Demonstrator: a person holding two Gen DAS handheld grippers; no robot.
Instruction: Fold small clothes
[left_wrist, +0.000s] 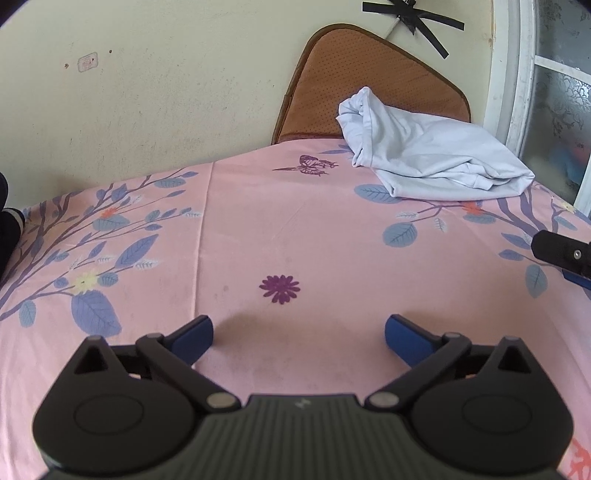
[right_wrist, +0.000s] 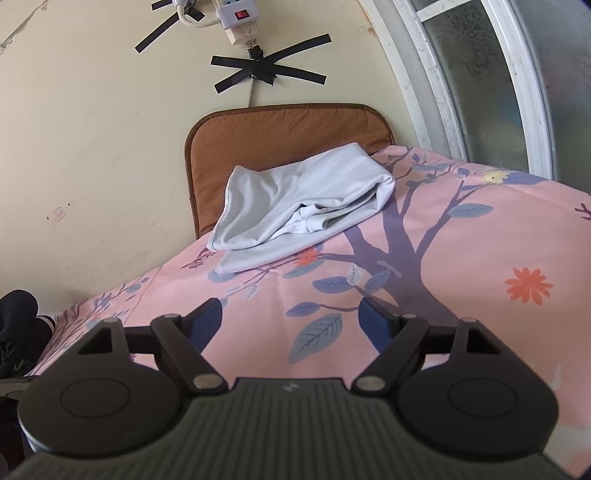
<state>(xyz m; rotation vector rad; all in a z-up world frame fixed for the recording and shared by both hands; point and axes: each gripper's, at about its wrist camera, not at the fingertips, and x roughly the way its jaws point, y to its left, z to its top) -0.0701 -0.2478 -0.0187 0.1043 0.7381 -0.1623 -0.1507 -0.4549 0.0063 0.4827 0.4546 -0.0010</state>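
A pale blue-white garment (left_wrist: 432, 155) lies folded in a loose bundle at the far end of the pink flowered bedsheet (left_wrist: 295, 236), partly leaning on a brown cushion. In the right wrist view the garment (right_wrist: 303, 206) sits straight ahead, well beyond the fingers. My left gripper (left_wrist: 299, 338) stands open over bare sheet, nothing between its blue pads. My right gripper (right_wrist: 291, 325) is open too, hovering over the printed tree, empty. One finger of the right gripper (left_wrist: 561, 254) pokes in at the right edge of the left wrist view.
A brown perforated cushion (right_wrist: 288, 140) leans against the cream wall behind the garment. A white-framed window (right_wrist: 480, 74) runs along the right. A power strip (right_wrist: 240, 18) and black tape crosses hang on the wall. Dark clothing (right_wrist: 18, 332) lies off the bed's left edge.
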